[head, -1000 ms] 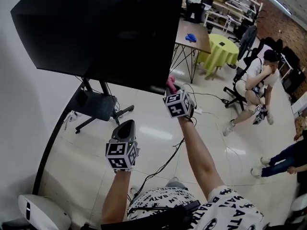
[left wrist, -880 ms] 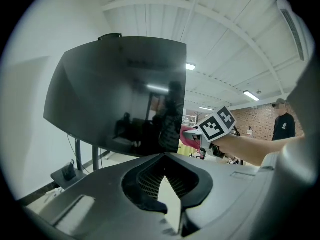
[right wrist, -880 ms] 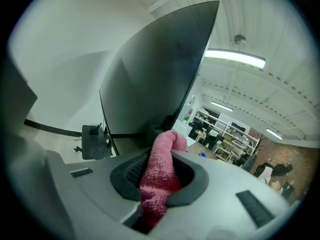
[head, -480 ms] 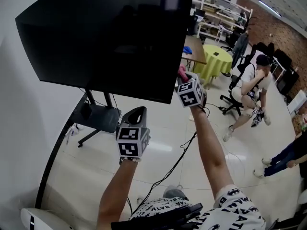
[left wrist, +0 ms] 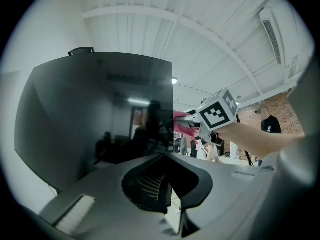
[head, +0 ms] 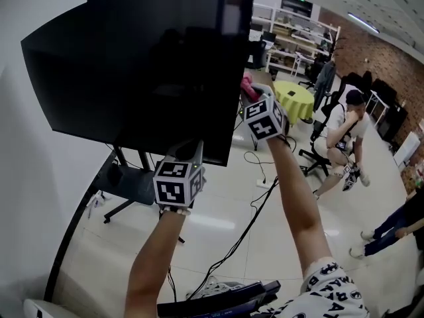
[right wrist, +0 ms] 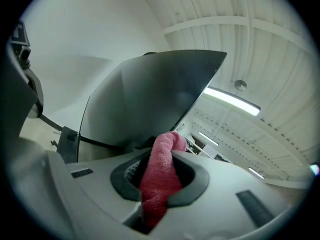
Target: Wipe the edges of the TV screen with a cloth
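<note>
The head view looks forward and down at the TV screen (head: 139, 58) from near. The left gripper view looks up from just below its lower right corner, the right gripper view up along its right edge; all three share that edge.

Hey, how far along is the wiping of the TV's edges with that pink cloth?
Done: nothing can be confirmed; no wiped stretch shows on the TV. In hand: the right gripper is shut on the pink cloth, at the TV's right edge about halfway up; the left gripper is at the bottom edge. Left: probably the rest of that edge and the other edges.
</note>
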### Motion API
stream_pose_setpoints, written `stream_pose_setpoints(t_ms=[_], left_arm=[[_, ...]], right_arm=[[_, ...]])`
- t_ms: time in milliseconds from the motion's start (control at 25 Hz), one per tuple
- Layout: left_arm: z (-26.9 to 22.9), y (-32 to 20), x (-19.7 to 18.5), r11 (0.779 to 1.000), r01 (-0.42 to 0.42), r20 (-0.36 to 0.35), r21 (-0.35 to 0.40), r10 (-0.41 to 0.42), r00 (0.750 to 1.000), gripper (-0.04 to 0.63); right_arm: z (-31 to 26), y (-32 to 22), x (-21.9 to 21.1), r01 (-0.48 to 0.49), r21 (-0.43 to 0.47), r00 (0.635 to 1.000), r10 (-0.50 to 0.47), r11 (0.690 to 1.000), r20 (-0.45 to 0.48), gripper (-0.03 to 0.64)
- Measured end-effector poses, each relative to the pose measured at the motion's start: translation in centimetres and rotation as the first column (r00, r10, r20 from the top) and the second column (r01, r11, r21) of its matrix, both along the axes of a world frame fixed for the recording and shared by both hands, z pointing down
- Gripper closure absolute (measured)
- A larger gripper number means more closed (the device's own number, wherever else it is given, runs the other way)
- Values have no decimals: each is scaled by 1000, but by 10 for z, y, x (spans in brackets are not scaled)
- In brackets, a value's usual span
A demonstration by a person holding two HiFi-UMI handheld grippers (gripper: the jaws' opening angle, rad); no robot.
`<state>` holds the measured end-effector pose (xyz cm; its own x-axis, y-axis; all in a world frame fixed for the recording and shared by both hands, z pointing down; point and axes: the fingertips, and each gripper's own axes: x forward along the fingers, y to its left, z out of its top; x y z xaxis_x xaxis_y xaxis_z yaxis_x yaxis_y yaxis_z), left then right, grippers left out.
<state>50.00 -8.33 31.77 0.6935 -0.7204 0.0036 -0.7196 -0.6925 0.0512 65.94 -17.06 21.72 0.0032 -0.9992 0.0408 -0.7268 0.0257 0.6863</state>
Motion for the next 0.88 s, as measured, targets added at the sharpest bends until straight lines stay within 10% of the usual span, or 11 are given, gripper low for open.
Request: stream_pose_setpoints(t_ms=[880], left_arm=[[-155,-47,34,986,-101,33,133,97,995,595]], right_arm=[[-260,6,-17,45,257,950,38,965,-310,555]])
